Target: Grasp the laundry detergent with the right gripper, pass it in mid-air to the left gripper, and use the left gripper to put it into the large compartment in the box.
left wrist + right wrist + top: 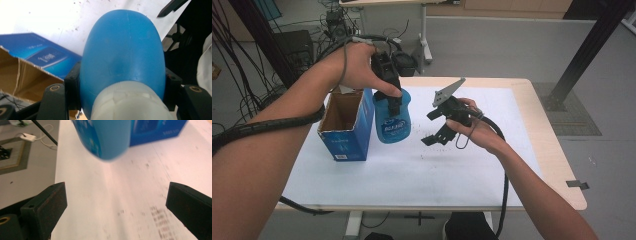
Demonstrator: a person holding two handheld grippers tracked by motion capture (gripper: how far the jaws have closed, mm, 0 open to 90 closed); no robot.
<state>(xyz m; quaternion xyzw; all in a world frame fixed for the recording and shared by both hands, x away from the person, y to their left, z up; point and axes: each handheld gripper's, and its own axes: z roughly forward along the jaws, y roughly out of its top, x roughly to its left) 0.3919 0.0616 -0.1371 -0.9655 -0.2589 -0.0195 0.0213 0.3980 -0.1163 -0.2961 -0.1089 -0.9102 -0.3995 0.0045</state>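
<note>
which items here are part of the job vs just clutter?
In the job:
- blue bottle, clamped near its top by the left gripper
- open blue carton beside it
- right gripper, jaws open, nothing between them

Lying about:
- cables on the floor left of the table
- black frame post at far right

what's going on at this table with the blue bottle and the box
A person works at a table with a gripper in each hand. The left gripper is clamped on the neck end of a blue bottle, holding it upright beside an open blue cardboard box. The bottle's base looks lifted off the white table top. The right gripper hangs to the bottle's right with its jaws spread wide and nothing between them.
</note>
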